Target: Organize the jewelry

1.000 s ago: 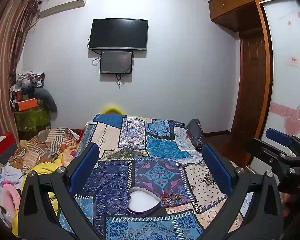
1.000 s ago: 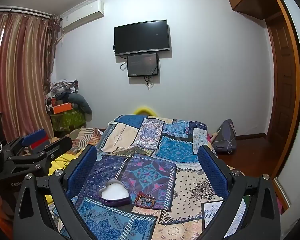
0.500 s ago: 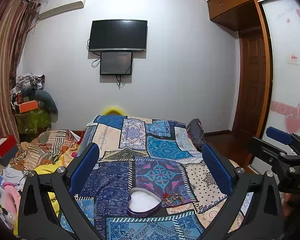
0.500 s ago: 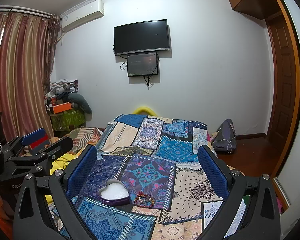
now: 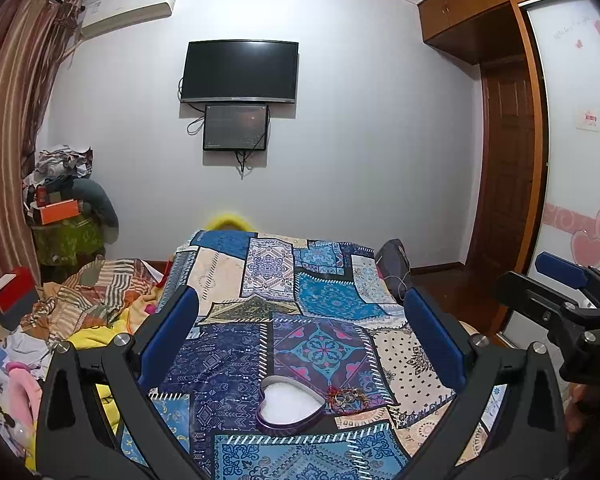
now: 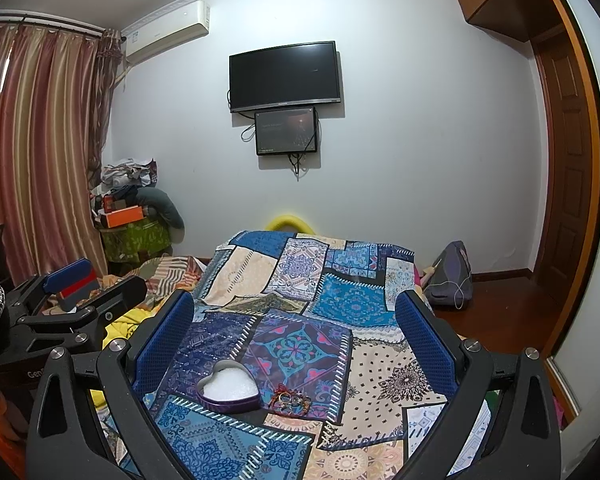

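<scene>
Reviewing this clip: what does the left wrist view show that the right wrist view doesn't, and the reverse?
Only the left wrist view shows the wardrobe panel with pink hearts and the right gripper from the side. Only the right wrist view shows the full striped curtain and the left gripper from the side. Both show the heart-shaped box lying open on the patchwork bedspread, the jewelry pile beside it, and the wall TV.

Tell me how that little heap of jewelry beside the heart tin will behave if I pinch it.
The jewelry looks like tangled cords with rings, so probably floppy, dangling and light. It lies on the soft patchwork bedspread, so the right gripper may sink in or snag fabric.
</scene>
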`<action>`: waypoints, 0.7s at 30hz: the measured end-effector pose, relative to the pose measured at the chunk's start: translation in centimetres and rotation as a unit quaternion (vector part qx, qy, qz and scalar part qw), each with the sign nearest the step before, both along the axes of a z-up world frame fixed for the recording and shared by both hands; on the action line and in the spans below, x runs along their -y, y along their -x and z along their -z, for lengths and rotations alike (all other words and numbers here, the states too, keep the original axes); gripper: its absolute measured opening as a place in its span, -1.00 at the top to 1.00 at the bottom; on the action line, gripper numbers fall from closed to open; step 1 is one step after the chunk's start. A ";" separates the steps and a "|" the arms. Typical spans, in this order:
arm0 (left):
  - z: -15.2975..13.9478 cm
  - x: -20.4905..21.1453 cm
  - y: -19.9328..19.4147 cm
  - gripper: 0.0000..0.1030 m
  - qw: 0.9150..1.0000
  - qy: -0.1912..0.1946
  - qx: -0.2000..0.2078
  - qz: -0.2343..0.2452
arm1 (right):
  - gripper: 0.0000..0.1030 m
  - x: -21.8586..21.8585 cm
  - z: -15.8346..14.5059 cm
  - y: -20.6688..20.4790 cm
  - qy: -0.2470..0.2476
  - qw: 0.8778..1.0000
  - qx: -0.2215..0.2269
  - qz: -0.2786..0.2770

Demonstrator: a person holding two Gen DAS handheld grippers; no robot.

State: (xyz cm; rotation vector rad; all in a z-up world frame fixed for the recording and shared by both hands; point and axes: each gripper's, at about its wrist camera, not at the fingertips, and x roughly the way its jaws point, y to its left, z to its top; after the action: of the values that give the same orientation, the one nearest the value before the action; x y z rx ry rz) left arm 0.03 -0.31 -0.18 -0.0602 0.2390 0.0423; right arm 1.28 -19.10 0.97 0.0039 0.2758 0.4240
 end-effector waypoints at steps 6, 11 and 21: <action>0.0 0.0 0.1 -1.00 1.000 -0.002 0.003 0.000 | -0.94 0.0 -0.2 0.1 -0.001 1.000 0.001 -0.001; 0.0 0.0 0.1 -1.00 1.000 -0.002 0.003 0.000 | -0.94 0.0 -0.2 0.2 -0.001 1.000 -0.001 0.000; 0.1 0.0 0.0 -1.00 1.000 0.003 0.000 -0.001 | -0.94 0.0 -0.1 0.2 -0.002 1.000 -0.002 0.001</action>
State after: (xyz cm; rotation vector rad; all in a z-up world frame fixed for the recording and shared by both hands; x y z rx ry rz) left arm 0.02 -0.29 -0.29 -0.0668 0.2386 0.0432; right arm 1.04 -19.13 1.05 0.0086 0.2785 0.4230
